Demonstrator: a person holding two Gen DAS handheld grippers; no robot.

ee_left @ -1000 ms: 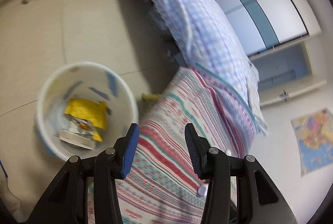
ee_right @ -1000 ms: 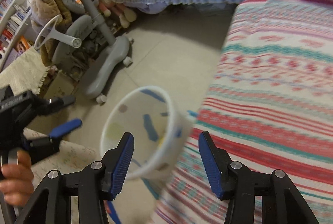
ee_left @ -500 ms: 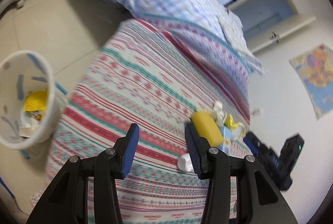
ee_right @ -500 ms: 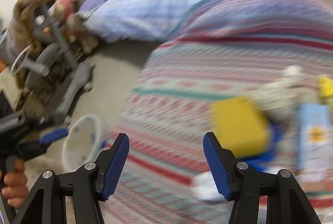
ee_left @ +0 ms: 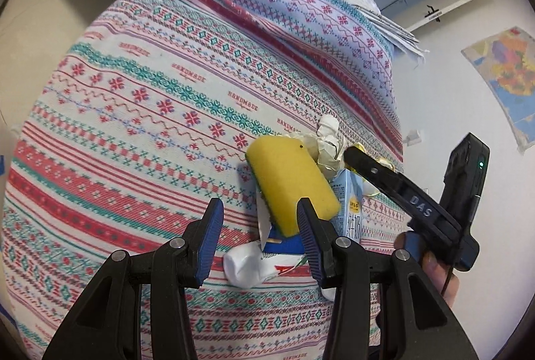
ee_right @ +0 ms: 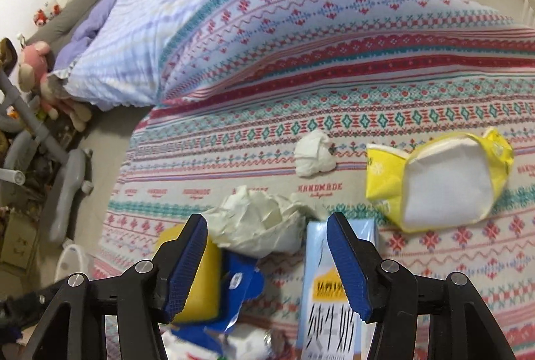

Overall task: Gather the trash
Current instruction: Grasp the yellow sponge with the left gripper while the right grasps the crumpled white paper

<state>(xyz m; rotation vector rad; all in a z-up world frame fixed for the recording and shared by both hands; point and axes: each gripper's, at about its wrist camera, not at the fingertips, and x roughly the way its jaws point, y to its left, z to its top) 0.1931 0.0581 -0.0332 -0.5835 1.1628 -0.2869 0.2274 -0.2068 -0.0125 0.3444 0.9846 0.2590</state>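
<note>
Trash lies in a pile on the patterned bedspread (ee_left: 140, 112). A yellow sponge (ee_left: 291, 183) lies on a blue wrapper (ee_right: 240, 289), beside a light blue milk carton (ee_right: 334, 293), crumpled paper (ee_right: 260, 223), a white tissue ball (ee_right: 314, 156) and a yellow tissue pack (ee_right: 441, 179). A white squashed wrapper (ee_left: 247, 266) lies nearest. My left gripper (ee_left: 259, 243) is open and empty just short of the sponge. My right gripper (ee_right: 267, 263) is open and empty above the crumpled paper and carton; it also shows in the left wrist view (ee_left: 401, 193).
A white waste bin (ee_right: 72, 259) stands on the floor at the bed's left edge. A grey chair base (ee_right: 67, 179) and plush toys (ee_right: 36, 72) are on the floor beyond. A checked blue duvet (ee_right: 140, 32) lies at the bed's far end.
Both grippers have swung away from the waste bin on the floor and over the bed, closing in on the trash pile. Both stay open and empty.
</note>
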